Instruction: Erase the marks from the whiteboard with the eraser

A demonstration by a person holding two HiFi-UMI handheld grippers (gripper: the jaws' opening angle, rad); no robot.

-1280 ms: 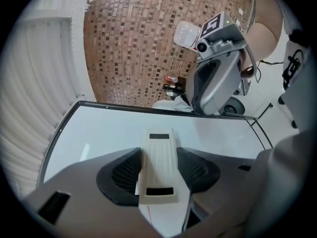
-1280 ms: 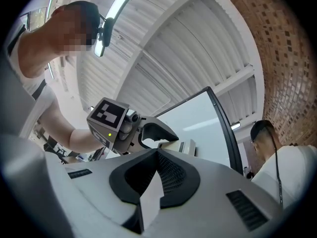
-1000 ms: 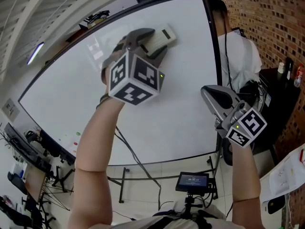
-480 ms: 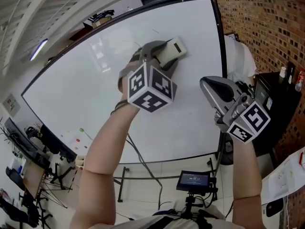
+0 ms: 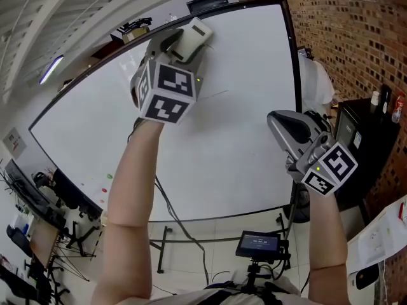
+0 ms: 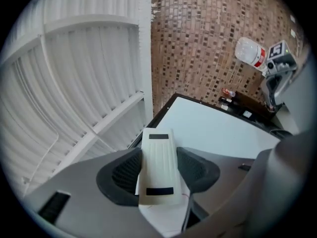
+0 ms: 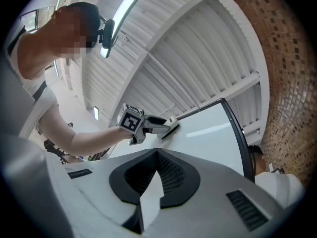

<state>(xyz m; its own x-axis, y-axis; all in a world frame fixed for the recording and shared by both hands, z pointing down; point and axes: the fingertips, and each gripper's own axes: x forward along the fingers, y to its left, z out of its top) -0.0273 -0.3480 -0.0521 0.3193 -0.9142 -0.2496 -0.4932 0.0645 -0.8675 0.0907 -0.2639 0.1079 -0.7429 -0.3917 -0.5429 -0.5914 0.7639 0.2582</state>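
Note:
My left gripper (image 5: 186,43) is shut on the white eraser (image 5: 193,35) and holds it against the whiteboard (image 5: 216,151) close to its top edge. In the left gripper view the eraser (image 6: 158,165) sits lengthwise between both dark pads, with the board (image 6: 218,128) beyond it. A faint thin line (image 5: 215,94) shows on the board below the eraser. My right gripper (image 5: 284,124) hangs off the board's right side, shut and empty; its pads (image 7: 171,175) meet. From the right gripper view I see the left gripper (image 7: 159,126) and eraser (image 7: 171,121) on the board (image 7: 213,133).
A person in a white shirt (image 5: 317,81) stands behind the board's right edge, next to a brick wall (image 5: 356,30). A dark table with bottles (image 5: 378,103) is at the right. A small monitor on a stand (image 5: 257,241) sits below. Coloured magnets (image 5: 108,177) dot the board's lower left.
My left gripper carried the eraser first right, then up and left across the board to near its top edge. The right gripper stayed almost where it was.

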